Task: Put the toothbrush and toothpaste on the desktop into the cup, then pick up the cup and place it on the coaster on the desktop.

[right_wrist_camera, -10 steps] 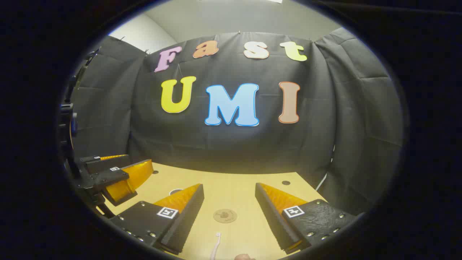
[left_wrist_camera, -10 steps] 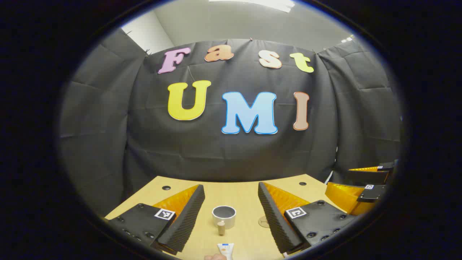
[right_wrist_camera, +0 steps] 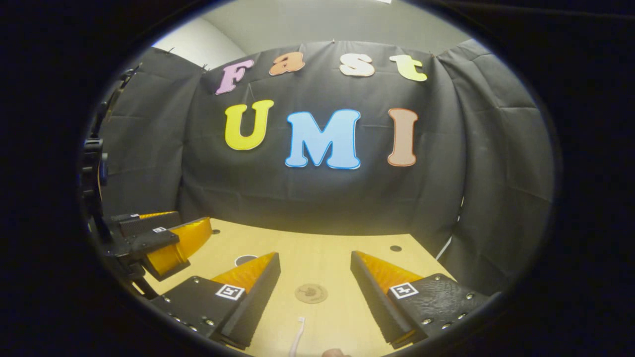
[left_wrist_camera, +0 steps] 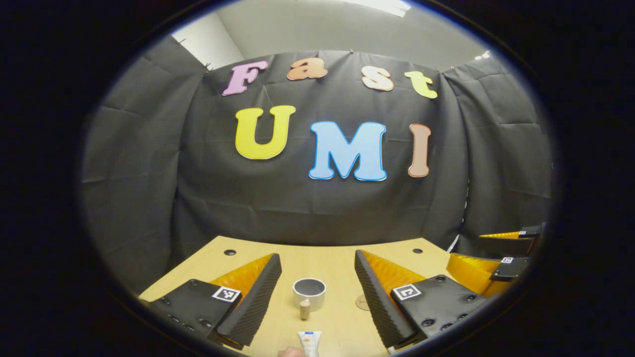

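In the left gripper view a pale cup [left_wrist_camera: 309, 292] with a dark inside stands on the wooden desktop [left_wrist_camera: 327, 270], between the fingers of my open left gripper [left_wrist_camera: 316, 259] and beyond them. A white toothpaste tube [left_wrist_camera: 310, 342] lies nearer, at the bottom edge. The round coaster [left_wrist_camera: 362, 302] peeks out beside my right-hand finger. In the right gripper view the coaster [right_wrist_camera: 311, 293] lies ahead of my open right gripper [right_wrist_camera: 315, 258], and a white toothbrush [right_wrist_camera: 297, 339] lies close below it. The cup's rim [right_wrist_camera: 244, 259] shows behind one finger. Neither gripper holds anything.
A small wooden peg [left_wrist_camera: 304, 310] stands just in front of the cup. The right gripper [left_wrist_camera: 496, 265] hovers at the far right of the left gripper view, and the left gripper [right_wrist_camera: 158, 243] at the left of the right gripper view. Cable holes [left_wrist_camera: 229, 252] [right_wrist_camera: 395, 248] mark the desk's back.
Both views have shifted slightly, so the cup and the coaster sit a little higher in view. Both grippers stay open and nothing on the desk has moved.
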Demonstrator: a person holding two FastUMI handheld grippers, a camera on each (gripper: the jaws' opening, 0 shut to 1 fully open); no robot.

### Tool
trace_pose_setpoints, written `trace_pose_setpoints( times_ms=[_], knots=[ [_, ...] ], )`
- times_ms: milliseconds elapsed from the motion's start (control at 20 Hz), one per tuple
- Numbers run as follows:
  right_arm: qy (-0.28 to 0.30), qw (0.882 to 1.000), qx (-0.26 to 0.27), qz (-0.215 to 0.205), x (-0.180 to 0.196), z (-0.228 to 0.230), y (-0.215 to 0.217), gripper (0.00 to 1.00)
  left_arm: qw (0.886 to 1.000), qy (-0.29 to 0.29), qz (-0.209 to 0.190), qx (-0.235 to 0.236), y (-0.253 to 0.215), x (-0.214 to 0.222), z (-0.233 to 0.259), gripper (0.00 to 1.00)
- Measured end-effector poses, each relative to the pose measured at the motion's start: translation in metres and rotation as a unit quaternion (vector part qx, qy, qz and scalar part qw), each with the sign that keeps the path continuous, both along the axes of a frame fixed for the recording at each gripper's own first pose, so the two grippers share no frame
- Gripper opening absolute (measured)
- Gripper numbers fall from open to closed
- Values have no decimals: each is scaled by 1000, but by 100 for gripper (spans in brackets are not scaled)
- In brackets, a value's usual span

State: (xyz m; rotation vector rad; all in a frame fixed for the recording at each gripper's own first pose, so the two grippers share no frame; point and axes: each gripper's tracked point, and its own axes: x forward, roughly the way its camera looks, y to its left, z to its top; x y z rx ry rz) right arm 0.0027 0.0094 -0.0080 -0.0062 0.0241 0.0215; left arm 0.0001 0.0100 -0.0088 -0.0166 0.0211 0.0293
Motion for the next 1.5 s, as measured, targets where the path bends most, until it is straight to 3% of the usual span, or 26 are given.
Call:
trace_pose_setpoints(
  times_ms=[500,900,1200,1500],
  knots=[
    [24,1000,8,2,3,-13,-2,90,999,36,-1,-9,-4,3,-19,95],
    [110,993,17,36,10,-56,12,91,991,128,-8,-27,-7,8,-70,94],
    [190,980,8,56,12,-98,21,91,970,236,-5,-52,-9,7,-128,96],
    [264,962,9,60,15,-138,24,92,936,346,7,-58,-8,-6,-180,96]
  ],
)
